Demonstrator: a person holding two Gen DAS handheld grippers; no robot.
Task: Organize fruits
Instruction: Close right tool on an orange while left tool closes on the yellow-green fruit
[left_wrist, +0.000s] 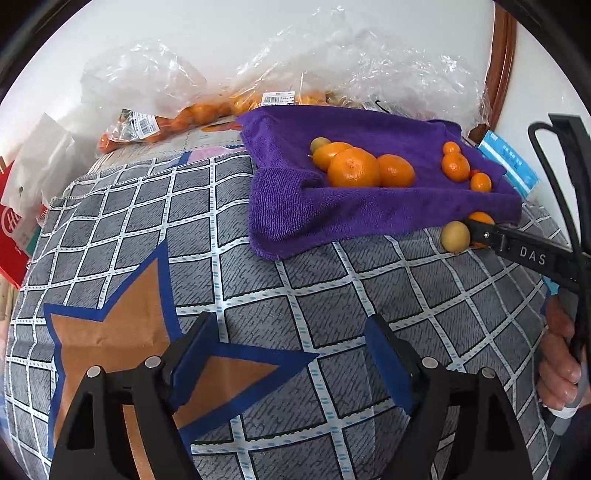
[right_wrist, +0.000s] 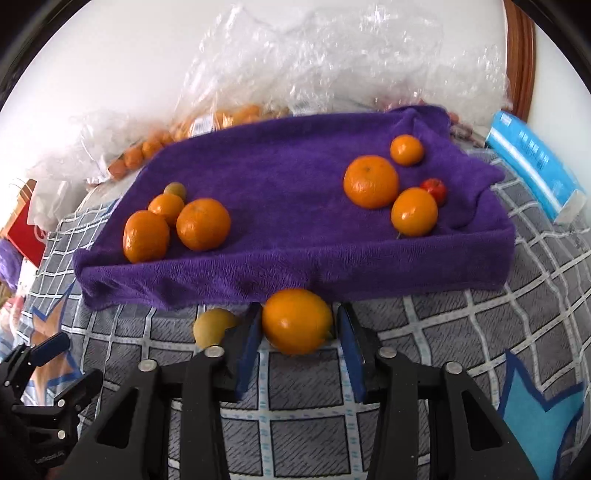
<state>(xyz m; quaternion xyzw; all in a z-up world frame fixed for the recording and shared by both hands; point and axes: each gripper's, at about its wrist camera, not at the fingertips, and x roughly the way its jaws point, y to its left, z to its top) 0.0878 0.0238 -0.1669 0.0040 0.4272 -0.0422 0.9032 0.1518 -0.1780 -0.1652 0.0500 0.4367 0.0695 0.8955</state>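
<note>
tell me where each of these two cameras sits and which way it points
Left wrist: on the left gripper, low over the grey checked cloth, facing the purple towel; its open blue-padded fingers, the right gripper and a hand show.
Right wrist: on the right gripper, close at the towel's front edge, straddling a large orange fruit; the left gripper shows lower left.
Shared: towel, mandarin clusters, yellow-green fruit, plastic bags.
</note>
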